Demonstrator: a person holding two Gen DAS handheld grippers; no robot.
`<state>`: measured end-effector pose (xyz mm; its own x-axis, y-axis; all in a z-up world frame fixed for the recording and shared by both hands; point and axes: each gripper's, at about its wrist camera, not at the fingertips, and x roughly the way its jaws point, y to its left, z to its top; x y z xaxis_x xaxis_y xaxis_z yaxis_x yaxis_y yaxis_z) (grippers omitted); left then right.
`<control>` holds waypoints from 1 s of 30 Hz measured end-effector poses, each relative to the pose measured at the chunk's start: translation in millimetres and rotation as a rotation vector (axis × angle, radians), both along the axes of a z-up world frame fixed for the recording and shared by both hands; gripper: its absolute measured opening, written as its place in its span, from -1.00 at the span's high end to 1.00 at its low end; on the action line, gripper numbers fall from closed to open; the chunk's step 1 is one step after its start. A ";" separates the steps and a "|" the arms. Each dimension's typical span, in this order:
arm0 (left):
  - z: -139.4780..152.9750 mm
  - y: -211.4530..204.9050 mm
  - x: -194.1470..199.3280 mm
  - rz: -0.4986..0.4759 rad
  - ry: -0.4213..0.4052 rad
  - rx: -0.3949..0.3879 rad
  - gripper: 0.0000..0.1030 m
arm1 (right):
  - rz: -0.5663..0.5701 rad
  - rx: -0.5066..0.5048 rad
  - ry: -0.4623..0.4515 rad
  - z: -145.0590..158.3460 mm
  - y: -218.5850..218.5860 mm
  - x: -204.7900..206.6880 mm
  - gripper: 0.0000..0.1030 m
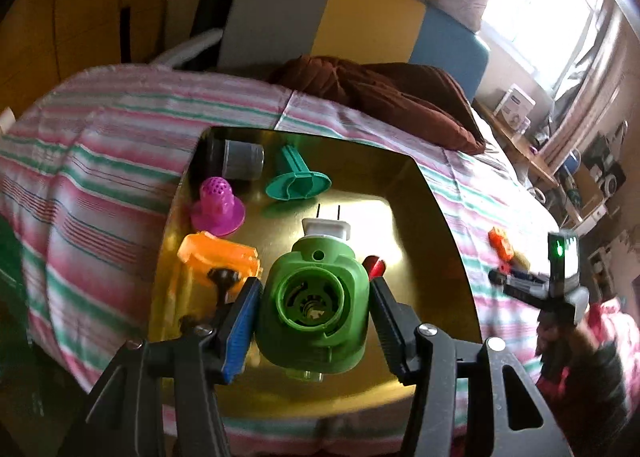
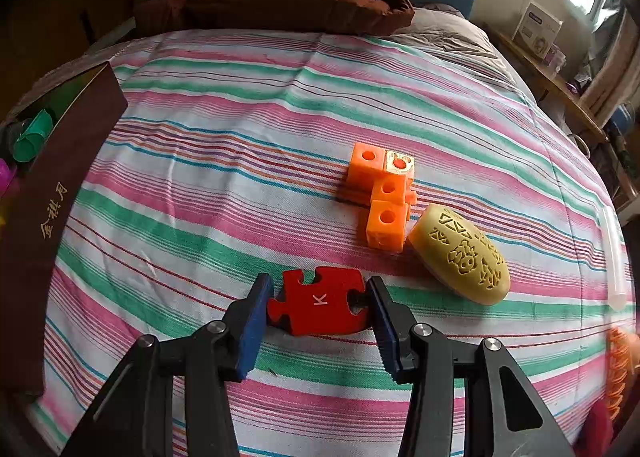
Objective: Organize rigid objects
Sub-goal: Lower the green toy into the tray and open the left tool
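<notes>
The left tongs (image 1: 312,313) are clamped on a chunky green plastic plug-in device (image 1: 312,305), blue-padded finger on one side and black ribbed finger on the other, with its round socket facing back at the camera and a white plug (image 1: 326,228) with two thin prongs sticking out the far end. They hold it over a shallow tray (image 1: 424,297) with a shiny gold bottom. Just left of the tongs lies a translucent orange plastic piece (image 1: 216,257); beyond it a purple perforated dome with a flared base (image 1: 217,205), a teal funnel-shaped part (image 1: 298,179) and a grey ribbed cylinder (image 1: 242,159) on its side. Something small and red (image 1: 374,265) peeks out just right of the green body. It looks to me like the placing step: the next move calls for lowering the device into the free gold patch ahead and letting go without knocking its neighbours.

The right tongs (image 2: 320,307) grip a flat red puzzle piece (image 2: 318,305) marked K by its two edges, low over or resting on the striped bedsheet (image 2: 200,177); I cannot tell which. Ahead and to the right sit linked orange cubes with round holes (image 2: 384,197), touching a smooth yellow oval with carved patterns (image 2: 460,255). The tray's dark outer wall (image 2: 60,193) stands well off to the left, so that piece has to travel there.
</notes>
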<state>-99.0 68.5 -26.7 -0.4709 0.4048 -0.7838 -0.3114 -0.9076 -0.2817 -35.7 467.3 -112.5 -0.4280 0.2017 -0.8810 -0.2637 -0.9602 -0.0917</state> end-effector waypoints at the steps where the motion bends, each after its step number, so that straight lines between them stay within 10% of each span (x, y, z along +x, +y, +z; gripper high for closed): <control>1: -0.8 0.7 -4.0 0.004 -0.003 0.000 -0.07 | 0.000 0.001 0.000 0.1 -0.4 -0.1 0.06; 22: -67.4 42.0 -81.1 -0.004 -0.093 -0.200 -0.08 | 0.008 0.009 -0.005 -2.1 -2.4 -4.6 0.05; 30: -50.7 41.1 -65.8 -0.002 0.001 -0.199 -0.08 | 0.007 0.005 -0.004 -3.0 -3.5 -5.5 0.05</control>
<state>-164.9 109.6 -77.3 -0.4706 0.2427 -0.8483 -0.3136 -0.9447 -0.0963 -41.3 463.8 -115.4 -0.4256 0.2029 -0.8819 -0.2567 -0.9616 -0.0974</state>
